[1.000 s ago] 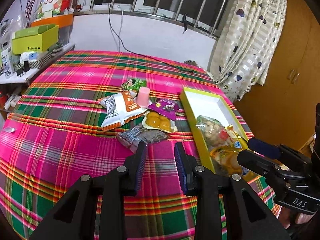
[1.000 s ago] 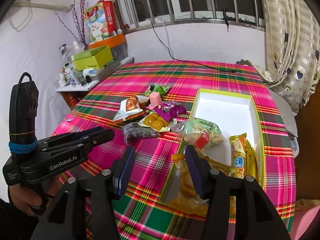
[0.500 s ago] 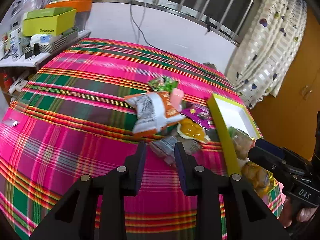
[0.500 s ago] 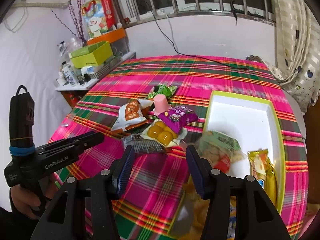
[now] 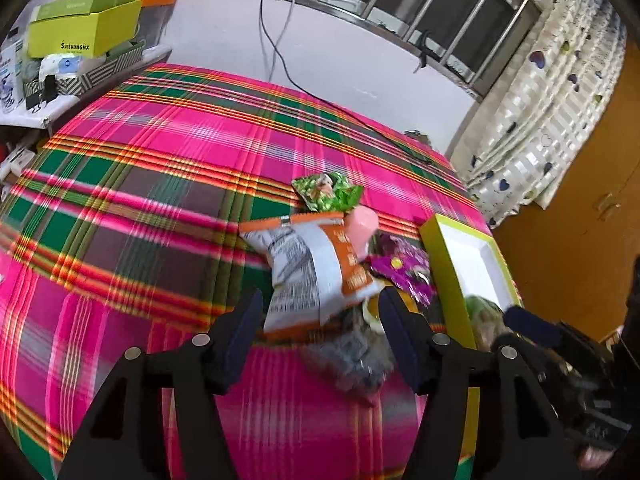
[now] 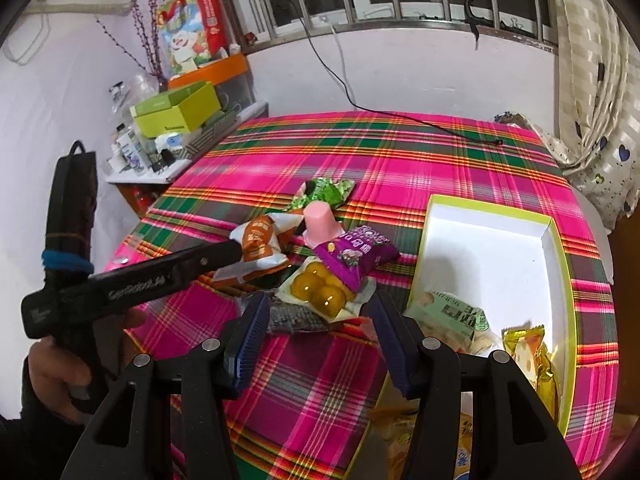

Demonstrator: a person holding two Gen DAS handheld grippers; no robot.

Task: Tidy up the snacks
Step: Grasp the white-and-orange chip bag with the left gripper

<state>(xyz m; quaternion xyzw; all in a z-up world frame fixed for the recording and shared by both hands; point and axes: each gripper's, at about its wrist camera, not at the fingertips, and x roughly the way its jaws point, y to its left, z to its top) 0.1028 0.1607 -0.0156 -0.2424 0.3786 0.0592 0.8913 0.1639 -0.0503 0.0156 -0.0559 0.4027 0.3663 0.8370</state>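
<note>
Several snacks already lie in the green-rimmed box [image 6: 560, 264]: a green-labelled bag [image 6: 460, 316] and a yellow packet [image 6: 528, 344] at its near end, while its far half is bare. On the plaid tablecloth [image 5: 160, 184] a small heap is left: the orange and white bag [image 5: 312, 268], the green packet [image 5: 326, 190] at 12 o'clock from it, the pink jelly cup [image 6: 320, 220], the purple packet [image 6: 356, 256], the yellow ball pack [image 6: 324, 292] and a dark packet [image 6: 296, 320], blurred.

My left gripper [image 5: 320, 320] has just been opening; its fingers now stand wide apart around the near end of the orange and white bag, and I cannot see the pads press on it. My right gripper [image 6: 316, 324] stands open with nothing clamped, above the yellow ball pack and the dark packet.

I judge the work about half done. The heap sits just at 9 o'clock of the box wall, so both grippers crowd there; the cloth from 9 to 12 o'clock is free.
</note>
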